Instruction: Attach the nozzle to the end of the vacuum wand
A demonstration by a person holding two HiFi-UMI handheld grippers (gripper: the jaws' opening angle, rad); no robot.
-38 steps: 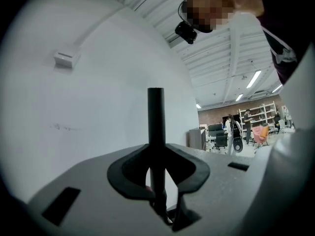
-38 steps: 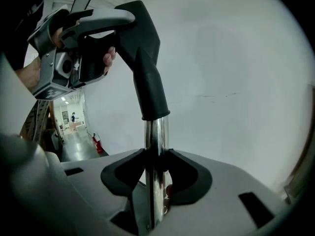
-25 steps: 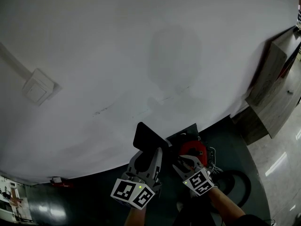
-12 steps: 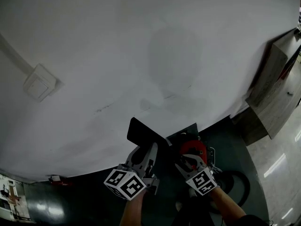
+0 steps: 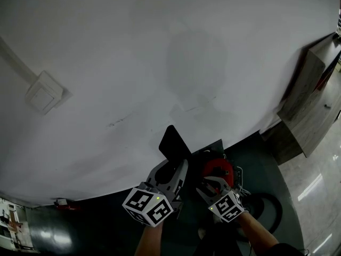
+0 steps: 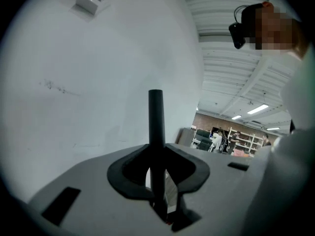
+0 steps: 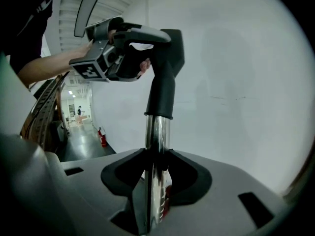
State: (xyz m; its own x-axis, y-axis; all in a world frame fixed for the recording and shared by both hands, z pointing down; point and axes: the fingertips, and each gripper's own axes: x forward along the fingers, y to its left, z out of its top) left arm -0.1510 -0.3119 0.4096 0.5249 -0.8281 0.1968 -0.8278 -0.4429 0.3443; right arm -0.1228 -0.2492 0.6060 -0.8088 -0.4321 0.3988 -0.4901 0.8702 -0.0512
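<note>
Our right gripper [image 7: 155,181] is clamped on the chrome vacuum wand [image 7: 156,141], just below the black nozzle [image 7: 165,77]; the nozzle's collar sits over the wand's upper end. Our left gripper [image 6: 157,178] pinches the nozzle's flat head above the wand.

The white wall [image 5: 160,63] rises close ahead, bare except a switch box [image 5: 45,92] at far left. A wooden cabinet [image 5: 311,100] closes the right side; the red vacuum body [image 5: 218,169] and hose [image 5: 272,209] crowd the floor [image 5: 96,223] below, open leftward
</note>
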